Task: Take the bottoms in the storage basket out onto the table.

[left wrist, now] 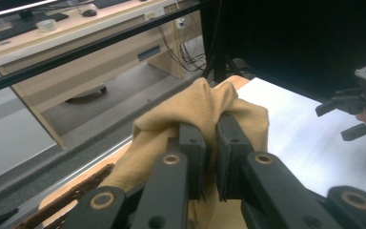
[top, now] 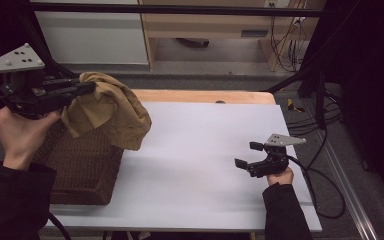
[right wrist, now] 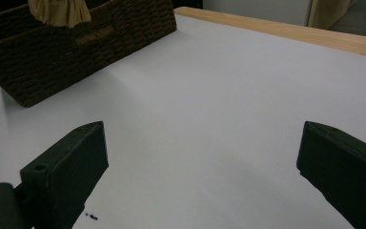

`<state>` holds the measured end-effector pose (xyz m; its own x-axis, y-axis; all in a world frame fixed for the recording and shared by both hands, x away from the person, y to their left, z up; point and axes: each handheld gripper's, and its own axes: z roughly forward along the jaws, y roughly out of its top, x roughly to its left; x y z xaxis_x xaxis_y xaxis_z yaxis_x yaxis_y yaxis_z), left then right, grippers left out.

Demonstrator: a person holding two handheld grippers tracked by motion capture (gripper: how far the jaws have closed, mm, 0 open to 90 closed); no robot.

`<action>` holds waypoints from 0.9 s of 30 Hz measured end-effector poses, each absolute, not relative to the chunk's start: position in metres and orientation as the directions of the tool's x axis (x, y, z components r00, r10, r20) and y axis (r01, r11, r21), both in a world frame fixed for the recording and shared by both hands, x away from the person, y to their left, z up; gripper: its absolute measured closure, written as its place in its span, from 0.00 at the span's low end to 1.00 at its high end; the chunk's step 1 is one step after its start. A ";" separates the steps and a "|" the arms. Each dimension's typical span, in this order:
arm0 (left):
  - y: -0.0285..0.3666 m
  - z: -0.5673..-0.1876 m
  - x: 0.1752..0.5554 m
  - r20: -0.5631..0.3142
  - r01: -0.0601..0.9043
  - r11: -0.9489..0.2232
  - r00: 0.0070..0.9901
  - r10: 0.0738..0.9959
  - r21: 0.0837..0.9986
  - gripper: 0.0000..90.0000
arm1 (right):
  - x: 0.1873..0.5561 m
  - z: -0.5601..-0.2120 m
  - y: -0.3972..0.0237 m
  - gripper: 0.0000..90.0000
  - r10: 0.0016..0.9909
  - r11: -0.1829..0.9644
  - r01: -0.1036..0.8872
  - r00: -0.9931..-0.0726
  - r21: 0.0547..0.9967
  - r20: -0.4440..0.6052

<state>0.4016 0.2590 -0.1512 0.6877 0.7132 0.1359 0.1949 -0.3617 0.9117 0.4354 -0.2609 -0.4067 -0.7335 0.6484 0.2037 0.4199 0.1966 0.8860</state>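
2 tongs work here: the left tongs pinch the tan cloth shut, hanging over the wicker basket, probably bound inside. Lower it centred before releasing. Right tongs rest wide open, empty, on the worktop.

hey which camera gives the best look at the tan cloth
The high view: it shows the whole tan cloth hanging from the left gripper over the wicker basket. The left gripper view shows the pinched folds close up, its jaws shut on them. The right gripper view catches its lower end above the basket.
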 end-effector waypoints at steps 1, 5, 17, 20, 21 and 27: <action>0.257 -0.152 0.402 0.133 0.195 -0.361 0.691 0.710 0.912 0.92 | 0.435 -0.407 -0.261 0.04 0.649 0.197 0.420 -0.733 0.886 0.204; 0.252 -0.155 0.404 0.124 0.196 -0.359 0.703 0.700 0.912 0.92 | 0.435 -0.407 -0.261 0.04 0.648 0.197 0.421 -0.734 0.886 0.204; 0.233 -0.164 0.409 0.115 0.199 -0.374 0.734 0.669 0.906 0.92 | 0.436 -0.407 -0.261 0.04 0.648 0.198 0.420 -0.734 0.885 0.204; 0.228 -0.166 0.411 0.110 0.201 -0.378 0.744 0.659 0.904 0.92 | 0.436 -0.407 -0.261 0.04 0.648 0.197 0.420 -0.734 0.886 0.204; 0.226 -0.167 0.411 0.109 0.201 -0.379 0.746 0.656 0.903 0.92 | 0.436 -0.407 -0.261 0.04 0.648 0.198 0.420 -0.734 0.886 0.203; 0.214 -0.173 0.414 0.101 0.202 -0.385 0.764 0.637 0.901 0.92 | 0.436 -0.407 -0.261 0.04 0.649 0.198 0.420 -0.733 0.886 0.203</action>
<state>0.4143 0.2144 -0.1727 0.7643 0.6369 0.1006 0.2021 -0.3848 0.9006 0.4357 -0.2608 -0.4070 -0.7335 0.6487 0.2029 0.4202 0.1981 0.8856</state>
